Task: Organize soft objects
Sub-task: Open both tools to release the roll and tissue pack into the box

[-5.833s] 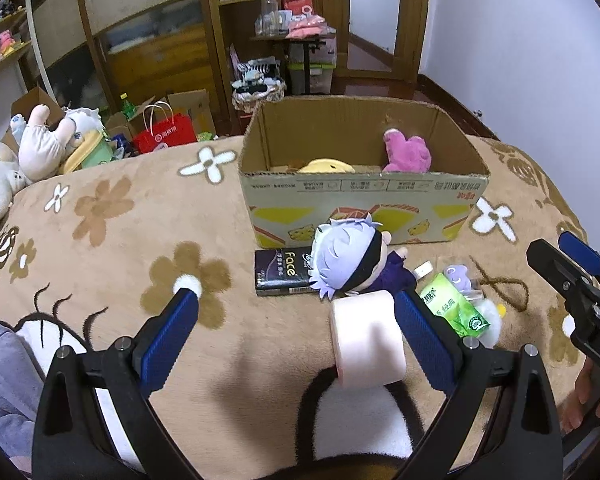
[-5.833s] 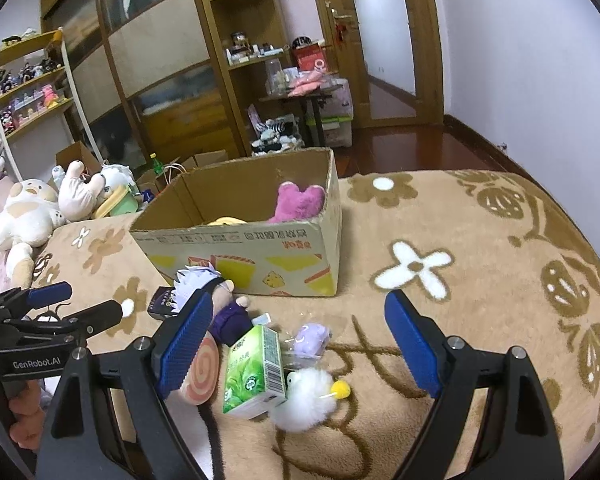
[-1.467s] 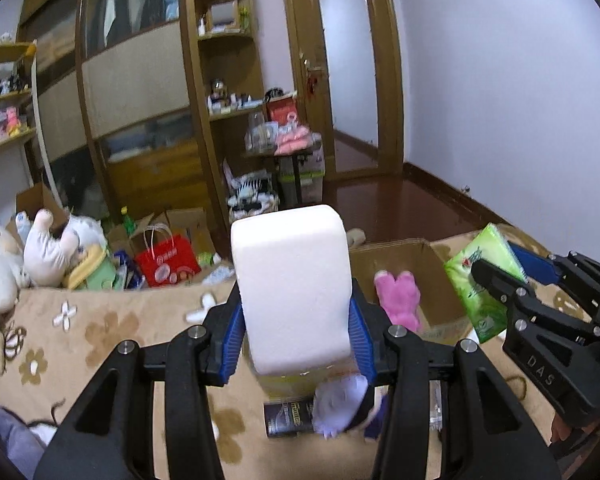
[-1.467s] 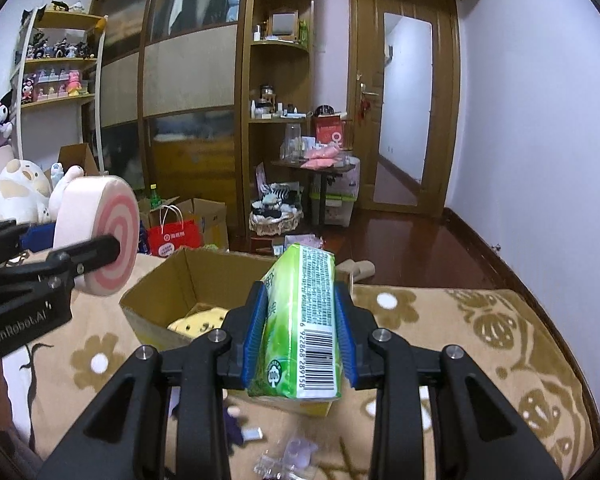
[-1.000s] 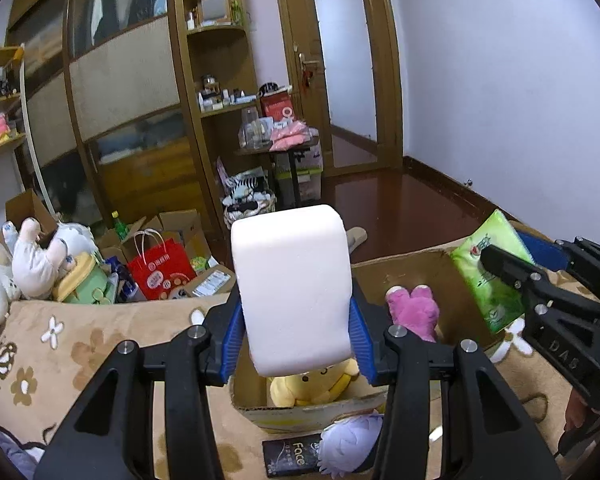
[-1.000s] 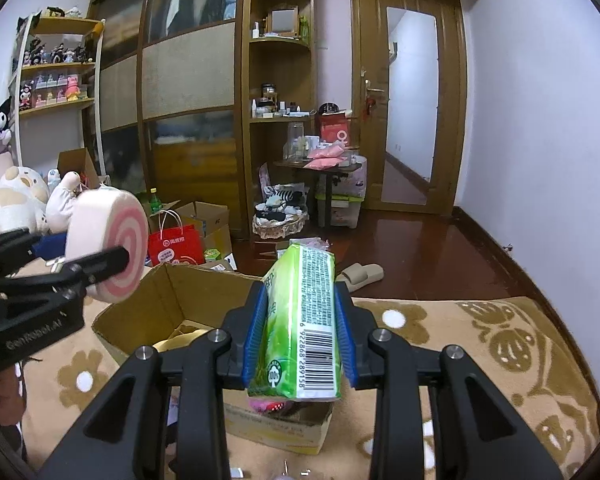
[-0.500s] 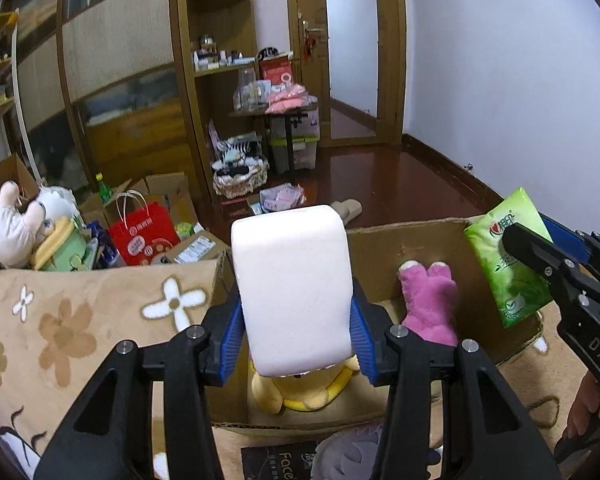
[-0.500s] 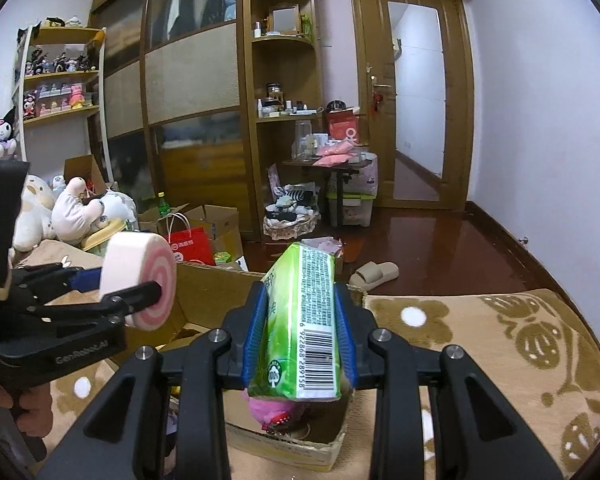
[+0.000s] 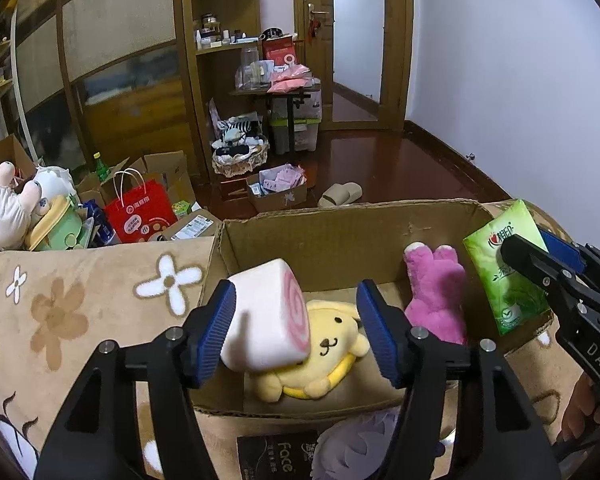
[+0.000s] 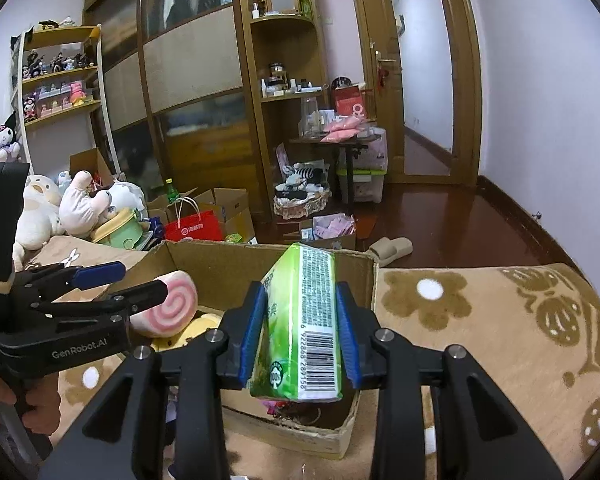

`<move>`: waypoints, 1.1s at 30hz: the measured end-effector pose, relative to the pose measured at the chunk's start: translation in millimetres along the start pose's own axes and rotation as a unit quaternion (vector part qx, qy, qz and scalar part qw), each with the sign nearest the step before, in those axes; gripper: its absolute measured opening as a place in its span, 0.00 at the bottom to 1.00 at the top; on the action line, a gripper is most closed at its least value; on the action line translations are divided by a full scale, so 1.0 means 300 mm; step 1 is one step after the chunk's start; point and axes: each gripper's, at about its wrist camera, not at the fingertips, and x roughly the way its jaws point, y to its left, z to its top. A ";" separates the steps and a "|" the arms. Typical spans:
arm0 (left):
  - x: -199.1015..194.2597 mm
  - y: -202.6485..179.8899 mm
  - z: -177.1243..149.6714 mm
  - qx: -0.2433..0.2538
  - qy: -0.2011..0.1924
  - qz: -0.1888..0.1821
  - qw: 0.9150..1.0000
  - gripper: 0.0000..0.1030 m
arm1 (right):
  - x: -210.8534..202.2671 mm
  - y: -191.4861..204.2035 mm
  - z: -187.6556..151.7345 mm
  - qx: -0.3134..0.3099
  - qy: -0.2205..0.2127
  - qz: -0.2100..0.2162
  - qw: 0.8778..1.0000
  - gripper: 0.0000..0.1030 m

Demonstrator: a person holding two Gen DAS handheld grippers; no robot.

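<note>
My left gripper (image 9: 296, 328) is open over the cardboard box (image 9: 340, 228). The pink swirl roll cushion (image 9: 266, 320) leans tilted against its left pad, dropping onto the yellow plush (image 9: 324, 356) inside the box. A pink plush (image 9: 436, 292) lies to the right in the box. My right gripper (image 10: 302, 334) is shut on a green tissue pack (image 10: 304, 324), held over the box's right end. The pack also shows in the left wrist view (image 9: 504, 272). The roll shows in the right wrist view (image 10: 166, 310).
A purple-haired doll (image 9: 360, 444) and a black Face packet (image 9: 276, 456) lie on the brown flowered blanket (image 9: 60, 312) in front of the box. Plush toys (image 9: 24, 208) and a red bag (image 9: 140, 212) sit at the left. Beyond the box are shelves and wooden floor.
My left gripper has opened and the pink roll has tipped sideways, slipping down into the box. Both grippers have moved forward and lower over the box. The right still grips the tissue pack.
</note>
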 end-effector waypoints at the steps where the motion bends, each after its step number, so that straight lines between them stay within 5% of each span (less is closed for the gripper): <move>1: -0.004 -0.001 -0.001 0.001 0.001 0.002 1.000 0.64 | 0.001 -0.002 0.000 0.002 0.001 0.003 1.000 0.38; 22: -0.144 0.002 -0.034 0.001 0.003 0.026 1.000 0.87 | -0.124 0.004 -0.016 0.013 -0.005 -0.013 1.000 0.89; 33: -0.289 0.006 -0.054 -0.016 -0.003 0.022 1.000 0.90 | -0.269 0.028 -0.040 0.015 -0.008 -0.030 0.999 0.94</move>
